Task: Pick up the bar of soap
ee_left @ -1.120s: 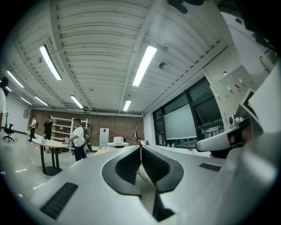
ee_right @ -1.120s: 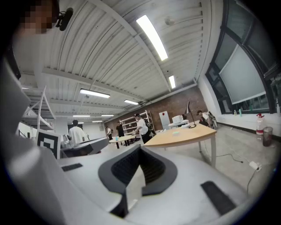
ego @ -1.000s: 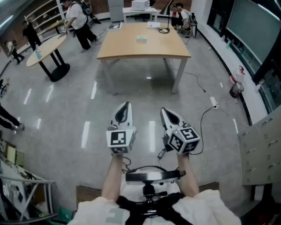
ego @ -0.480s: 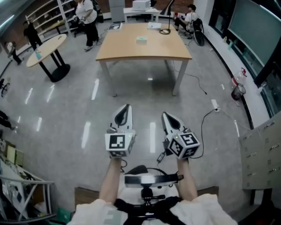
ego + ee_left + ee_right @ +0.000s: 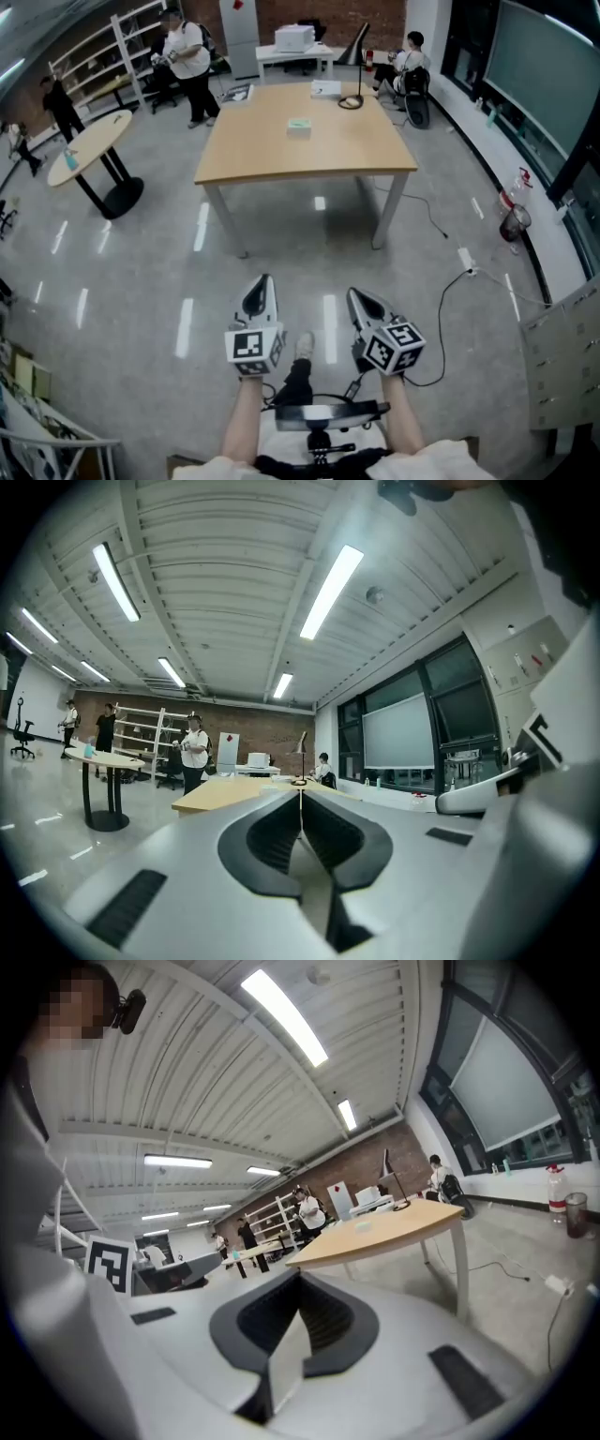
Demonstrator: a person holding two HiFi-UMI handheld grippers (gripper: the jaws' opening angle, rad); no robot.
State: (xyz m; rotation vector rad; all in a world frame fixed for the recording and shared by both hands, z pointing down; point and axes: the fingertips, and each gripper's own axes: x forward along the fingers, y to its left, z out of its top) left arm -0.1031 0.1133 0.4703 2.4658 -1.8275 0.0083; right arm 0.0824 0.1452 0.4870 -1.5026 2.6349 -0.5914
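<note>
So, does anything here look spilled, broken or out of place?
Nothing spilled or broken. The one untidy thing is a black cable trailing loose over the floor from a white power strip beside the table. The soap bar lies flat on it.

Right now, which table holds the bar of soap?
The big rectangular table straight ahead, soap near its middle, not the round table at left.

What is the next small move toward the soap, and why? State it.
Probably walk forward to the wooden table. The small pale bar of soap lies mid-top, with a stretch of floor between it and the left gripper and right gripper, both shut and empty.
</note>
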